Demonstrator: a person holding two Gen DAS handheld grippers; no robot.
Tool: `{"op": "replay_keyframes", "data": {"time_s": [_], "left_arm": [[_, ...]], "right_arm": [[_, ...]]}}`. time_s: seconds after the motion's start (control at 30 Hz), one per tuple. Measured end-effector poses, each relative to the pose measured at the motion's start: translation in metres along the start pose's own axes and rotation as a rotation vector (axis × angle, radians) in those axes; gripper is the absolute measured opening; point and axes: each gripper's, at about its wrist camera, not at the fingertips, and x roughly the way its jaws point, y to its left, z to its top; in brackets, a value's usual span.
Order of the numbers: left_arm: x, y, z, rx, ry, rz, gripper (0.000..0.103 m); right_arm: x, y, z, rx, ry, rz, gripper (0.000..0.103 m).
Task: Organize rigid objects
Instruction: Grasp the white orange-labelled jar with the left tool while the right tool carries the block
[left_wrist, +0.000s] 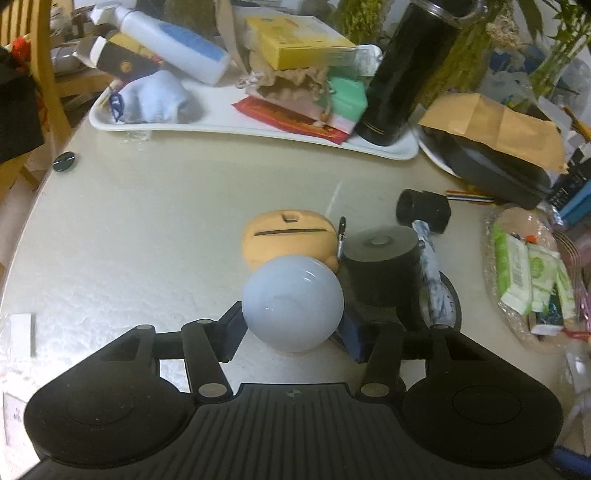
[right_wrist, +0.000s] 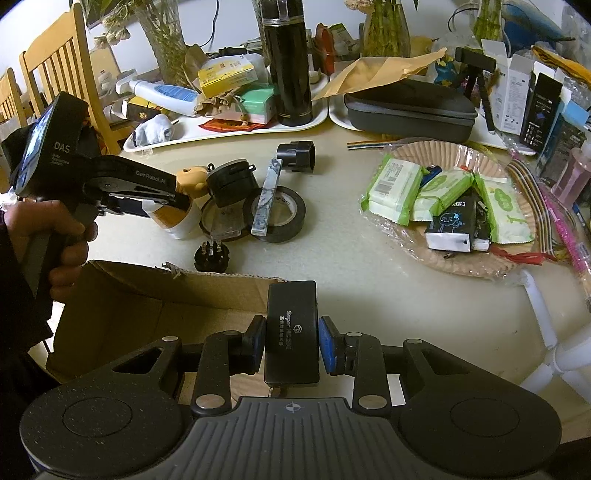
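Your left tool (left_wrist: 293, 325) is clamped on the bulb (left_wrist: 293, 302); lift it straight, clear of the black puck (left_wrist: 382, 269) beside it. Your right tool (right_wrist: 291, 345) is clamped on the black box (right_wrist: 291, 330).

Two near wrist views downward, probably sharing the black flask (left_wrist: 413, 66).

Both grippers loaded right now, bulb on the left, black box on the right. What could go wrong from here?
1. The left gripper pinches a smooth round light bulb; it may slip out or crack if squeezed harder.
2. Lifting the bulb could knock the black cylinder and orange case crowded against it.
3. The right gripper holds the black box over the cardboard box edge; released here, it may catch the flap.
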Motion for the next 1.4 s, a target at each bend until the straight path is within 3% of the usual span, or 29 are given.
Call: {"op": "replay_keyframes", "data": {"time_s": [0.3,0.83,1.4], "left_arm": [[-0.019,-0.008,-0.002,0.029,-0.030,0.024,0.052],[-0.098,-0.028,-0.017,0.150,-0.149,0.012,0.052],[-0.136,-0.021,-0.072,0.207,-0.115,-0.030,0.052]], "right_arm": [[0.000,-0.002,0.000,0.011,-0.006,0.018,0.034],[-0.002,0.007,0.004,0.015,-0.023,0.060,0.034],[0.012,0.025,0.006,0.019,0.046,0.100,0.033]]}}
